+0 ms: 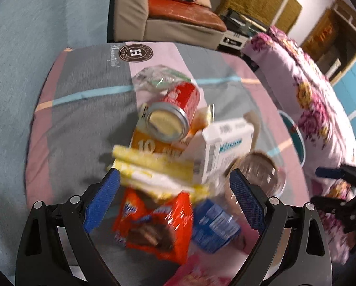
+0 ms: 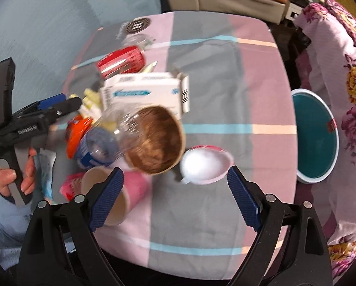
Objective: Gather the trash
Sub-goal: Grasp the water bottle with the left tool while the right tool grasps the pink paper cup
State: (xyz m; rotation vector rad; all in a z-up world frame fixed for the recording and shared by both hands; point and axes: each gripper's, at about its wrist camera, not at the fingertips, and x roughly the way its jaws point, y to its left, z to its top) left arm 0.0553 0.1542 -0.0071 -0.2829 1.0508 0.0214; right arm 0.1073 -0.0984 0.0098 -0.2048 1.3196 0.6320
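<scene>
A: Trash (image 1: 168, 166) lay heaped at the table's (image 2: 225, 95) left side; both grippers hovered wide, holding nothing.

B: Nothing was gripped yet; the next move likely called for closing on one piece; the teal bin (image 2: 314, 138) stood right.

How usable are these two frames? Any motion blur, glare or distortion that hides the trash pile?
Left wrist view: motion blur smears the yellow wrapper and white carton; print is unreadable, while the red can stays recognisable. Right wrist view: milder blur on the brown paper bowl and clear plastic bottle; the white cup is overexposed. Both views: strong fisheye bending at the edges, dark corners.
</scene>
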